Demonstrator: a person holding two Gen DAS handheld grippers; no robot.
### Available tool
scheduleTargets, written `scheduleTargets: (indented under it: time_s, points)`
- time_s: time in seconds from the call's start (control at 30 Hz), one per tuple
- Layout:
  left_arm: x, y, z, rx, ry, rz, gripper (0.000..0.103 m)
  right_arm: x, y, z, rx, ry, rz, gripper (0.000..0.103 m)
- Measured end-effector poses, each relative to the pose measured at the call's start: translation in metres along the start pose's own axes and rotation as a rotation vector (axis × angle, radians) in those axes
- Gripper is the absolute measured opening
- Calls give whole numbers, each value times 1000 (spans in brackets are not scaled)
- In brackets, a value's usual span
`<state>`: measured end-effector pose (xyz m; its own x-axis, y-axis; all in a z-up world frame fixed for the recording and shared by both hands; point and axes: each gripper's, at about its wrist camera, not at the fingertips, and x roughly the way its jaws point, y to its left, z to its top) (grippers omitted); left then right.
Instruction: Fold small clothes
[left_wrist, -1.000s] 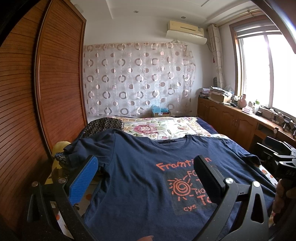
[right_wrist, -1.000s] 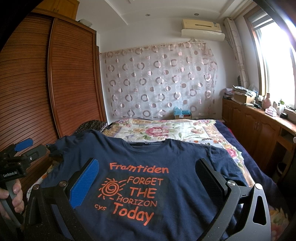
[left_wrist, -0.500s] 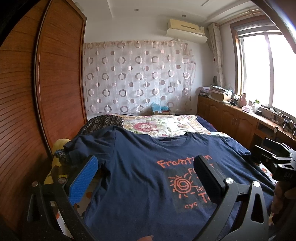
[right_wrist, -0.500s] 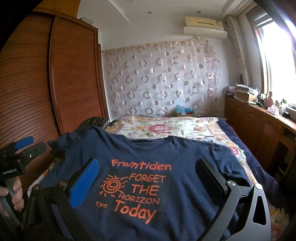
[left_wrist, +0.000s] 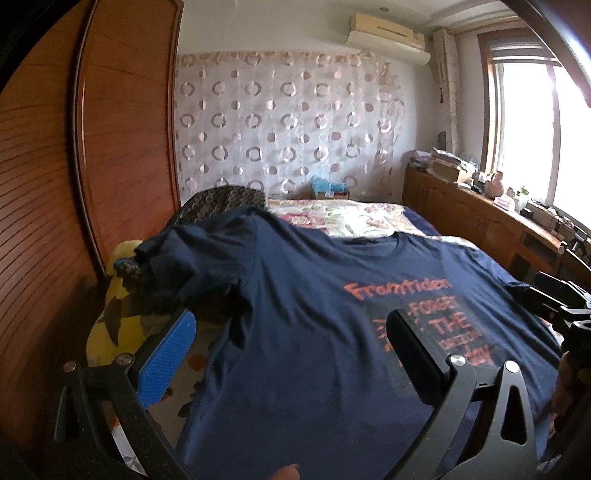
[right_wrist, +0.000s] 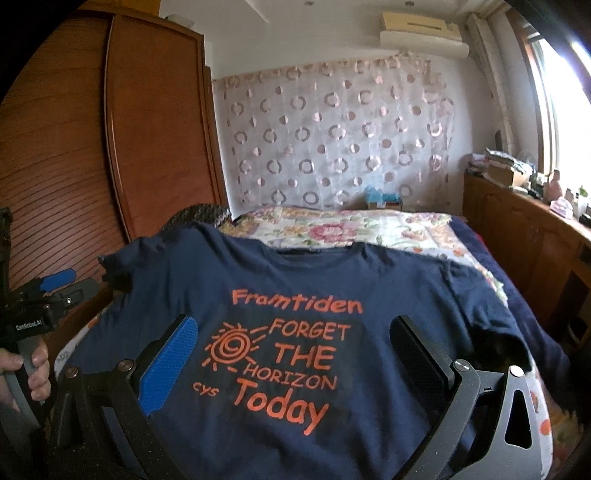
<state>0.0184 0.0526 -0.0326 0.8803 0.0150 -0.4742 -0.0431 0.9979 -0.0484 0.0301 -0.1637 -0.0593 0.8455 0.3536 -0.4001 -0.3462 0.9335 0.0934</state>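
A navy T-shirt (right_wrist: 332, 295) lies spread face up on the bed (right_wrist: 351, 230), its orange print reading "Framtiden FORGET THE HORIZON cys Today" beside a spiral sun. The right gripper (right_wrist: 293, 360) hovers over the chest print with its fingers (right_wrist: 168, 365) spread wide, nothing between them; the lettering sits in the gap. The left gripper (left_wrist: 291, 354) is likewise wide open over the shirt's left half, its blue finger beyond the hem edge. In the right wrist view, the left gripper's body reads "GenRobot.AI", held by a hand (right_wrist: 31, 373).

Navy printed T-shirt (right_wrist: 295, 332) flat, face-up
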Motion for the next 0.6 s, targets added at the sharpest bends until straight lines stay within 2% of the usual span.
scheduleTargets:
  time_s: [0.23,0.6]
  points:
    - [14,38,1,-14,31,41,103,14,0,2,-19,71,18,103]
    - [47,80,20,34,74,132,103,40,-2,25,-135,148,67,103]
